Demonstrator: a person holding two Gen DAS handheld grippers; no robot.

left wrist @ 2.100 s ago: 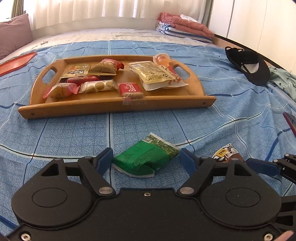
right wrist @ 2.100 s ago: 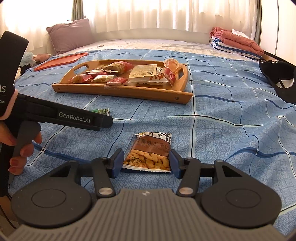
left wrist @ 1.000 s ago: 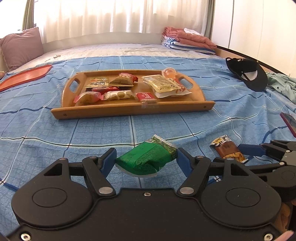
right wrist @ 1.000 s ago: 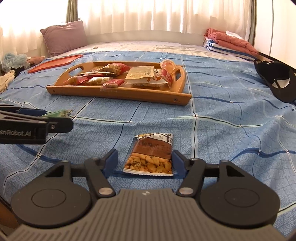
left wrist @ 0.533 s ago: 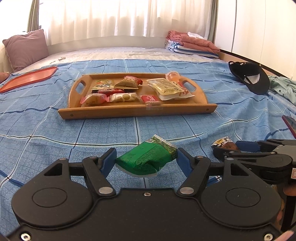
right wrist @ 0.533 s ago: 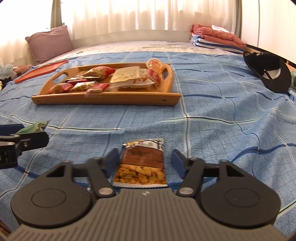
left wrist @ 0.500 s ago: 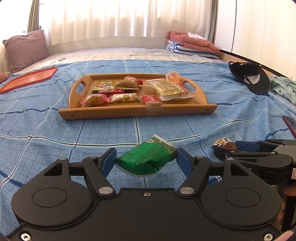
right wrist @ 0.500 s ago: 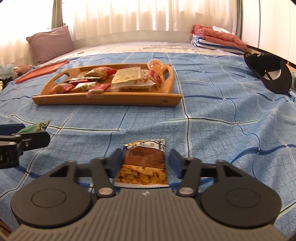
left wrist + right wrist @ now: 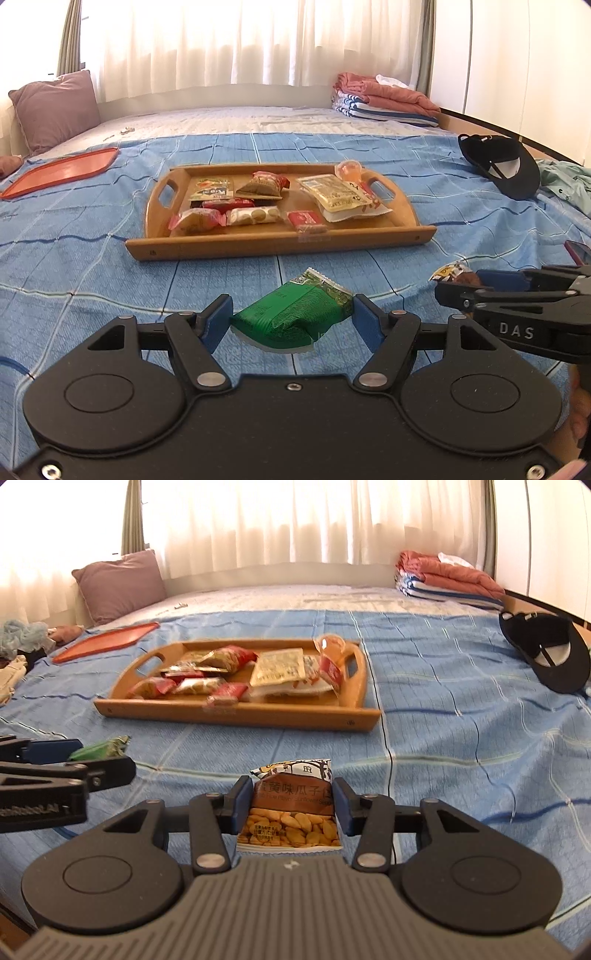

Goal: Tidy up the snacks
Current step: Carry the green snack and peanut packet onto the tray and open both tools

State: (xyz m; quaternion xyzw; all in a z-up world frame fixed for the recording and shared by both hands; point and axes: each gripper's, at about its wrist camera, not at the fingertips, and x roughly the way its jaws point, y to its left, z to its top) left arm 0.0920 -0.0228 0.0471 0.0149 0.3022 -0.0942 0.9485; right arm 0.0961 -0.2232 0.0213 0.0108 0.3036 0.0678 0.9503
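Left gripper (image 9: 291,319) has its blue fingers (image 9: 218,323) clamped on a green snack pack (image 9: 293,317), held across its width just above the blue bedspread (image 9: 92,273); print on the green wrapper is too small to read.

Right gripper (image 9: 291,806) has just been closing and now pinches a seed packet (image 9: 291,812) between its fingers (image 9: 238,806), pads pressing both side edges. The packet is brown on top with a white illustrated band, yellow kernels pictured below; the large print is Chinese characters, the last ones look like 瓜子, and a thin English line under it seems to include "Sunflower Seeds", but it's soft. In the left view only the packet's top corner shows past the right tool.

The right tool's body reads "DAS" in the left view. The left tool's side, seen from the right camera, shows part of "GenRobot.AI", cut off.

The wooden tray (image 9: 280,245) sits further up the bed, well apart from both grippers, holding about eight small snacks: red wrappers, a yellow sachet (image 9: 334,192), a jelly cup (image 9: 349,170). Their labels are unreadable.

Red lid (image 9: 59,173) lies far left, black cap (image 9: 506,170) far right, folded blankets (image 9: 384,99) at the back.
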